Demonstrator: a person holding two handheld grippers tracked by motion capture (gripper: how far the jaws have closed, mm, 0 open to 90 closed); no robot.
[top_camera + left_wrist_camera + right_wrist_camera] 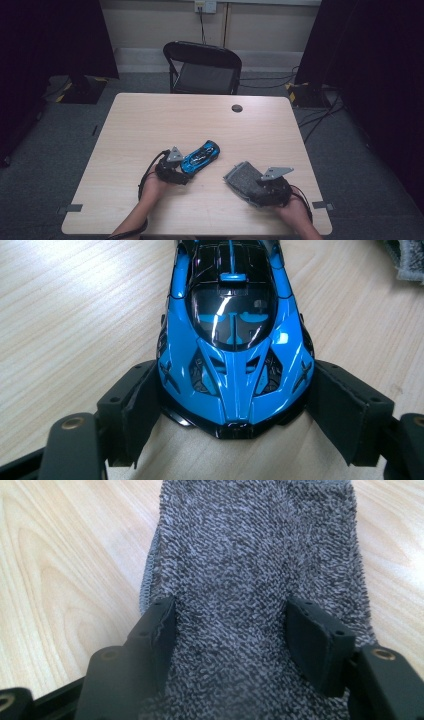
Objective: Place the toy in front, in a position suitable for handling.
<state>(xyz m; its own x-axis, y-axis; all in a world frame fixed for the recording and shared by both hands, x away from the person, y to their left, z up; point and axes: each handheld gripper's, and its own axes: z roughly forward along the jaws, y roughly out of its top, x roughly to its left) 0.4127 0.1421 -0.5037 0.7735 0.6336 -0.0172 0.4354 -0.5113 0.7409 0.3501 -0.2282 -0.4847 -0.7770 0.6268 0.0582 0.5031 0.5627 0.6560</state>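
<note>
While the left tool [235, 405] clamps the blue toy car [234, 340] steady mid-frame, the right tool [230, 630] stands apart over the grey cloth [255, 555], ready to pinch it.

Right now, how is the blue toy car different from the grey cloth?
The blue toy car is shiny, hard and bright blue with black; the grey cloth is fuzzy, soft and dull grey. The car sits between the left claw pads; the cloth lies flat under the right claw. Both rest on the wooden table.
</note>
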